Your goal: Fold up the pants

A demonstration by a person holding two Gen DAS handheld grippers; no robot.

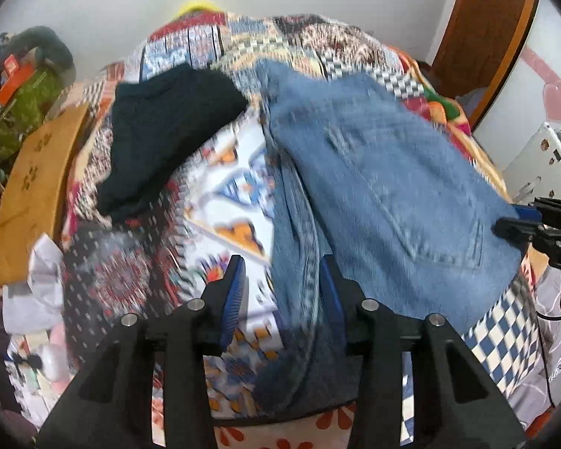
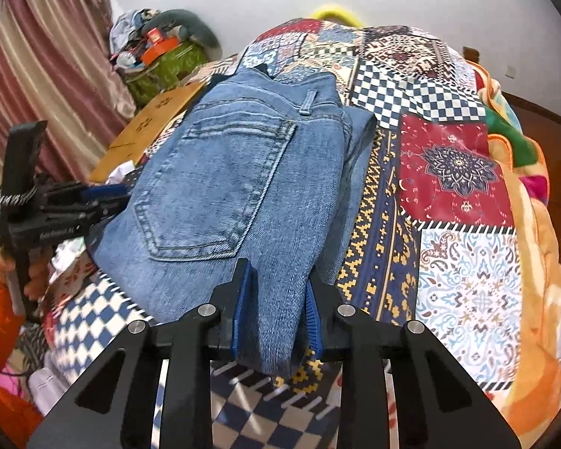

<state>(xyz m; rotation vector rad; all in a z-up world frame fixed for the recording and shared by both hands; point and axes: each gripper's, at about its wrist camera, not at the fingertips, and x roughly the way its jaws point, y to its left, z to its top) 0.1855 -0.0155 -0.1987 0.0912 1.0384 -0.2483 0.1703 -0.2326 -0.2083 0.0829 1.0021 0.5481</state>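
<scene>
Blue jeans [image 2: 220, 187] lie part-folded on the patchwork bedspread [image 2: 463, 172]. The right claw [image 2: 278, 307] is clenched on the near denim edge; the left claw [image 1: 280, 295] pinches another edge. Uneven lifting could drag the fold crooked.

The left gripper [image 1: 280, 299] points steeply downward, its blue pads [image 1: 232, 299] partly closed with a fold of the jeans [image 1: 392, 187] between them. The right gripper [image 2: 278, 307] also tilts downward, its pads [image 2: 243, 299] pressing a bunched edge of the jeans. A hand [image 2: 33, 273] in an orange sleeve [image 2: 0, 329] grips the left handle.
</scene>
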